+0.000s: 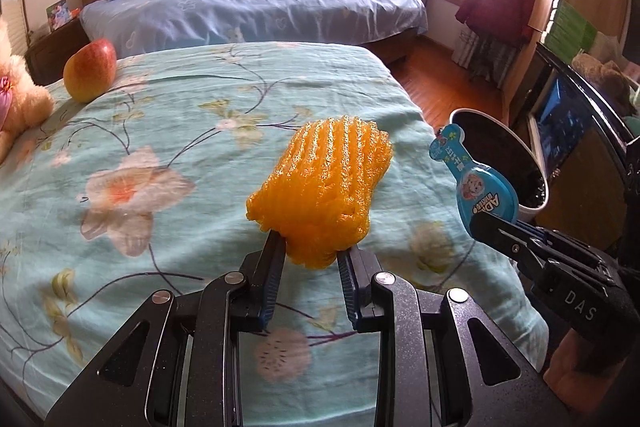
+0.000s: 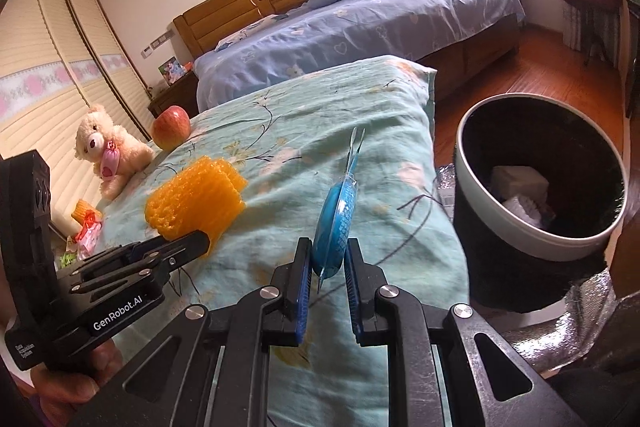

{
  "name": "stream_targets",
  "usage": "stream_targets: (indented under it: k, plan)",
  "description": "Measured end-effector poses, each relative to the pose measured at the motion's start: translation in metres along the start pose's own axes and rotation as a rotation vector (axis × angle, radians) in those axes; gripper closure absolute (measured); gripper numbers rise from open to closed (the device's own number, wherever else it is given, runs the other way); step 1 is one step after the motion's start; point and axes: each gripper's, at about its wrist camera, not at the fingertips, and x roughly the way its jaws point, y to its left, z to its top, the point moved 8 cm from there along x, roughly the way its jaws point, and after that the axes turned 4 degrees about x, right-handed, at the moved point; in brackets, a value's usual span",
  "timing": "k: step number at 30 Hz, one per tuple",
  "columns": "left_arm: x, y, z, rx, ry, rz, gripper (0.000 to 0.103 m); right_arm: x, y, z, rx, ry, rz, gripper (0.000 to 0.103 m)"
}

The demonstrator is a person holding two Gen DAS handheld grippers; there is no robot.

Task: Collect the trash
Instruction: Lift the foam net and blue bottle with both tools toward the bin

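My left gripper [image 1: 310,253] is clamped on the lower edge of the orange foam fruit net [image 1: 320,187], held up over the floral bedspread [image 1: 160,147]. The net looks featherlight, soft and springy, so I judge a pinch at its bunched end suits it. My right gripper [image 2: 329,263] is closed on the blue plastic snack package [image 2: 336,219], thin, stiff and probably slick, gripped at its round end. The trash bin [image 2: 480,223] stands just beside the bed, on my right.

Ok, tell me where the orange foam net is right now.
The orange foam net is clamped in the left hand-held gripper, held above the floral bedspread, left of the blue wrapper in the right hand-held gripper.
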Motion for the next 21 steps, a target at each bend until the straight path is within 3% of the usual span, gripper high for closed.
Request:
stream_targets:
  k: [21]
  plan:
    - [0.003, -0.029, 0.004, 0.058, 0.002, -0.023, 0.078, -0.014, -0.010, 0.000, -0.011, -0.017, -0.003, 0.087]
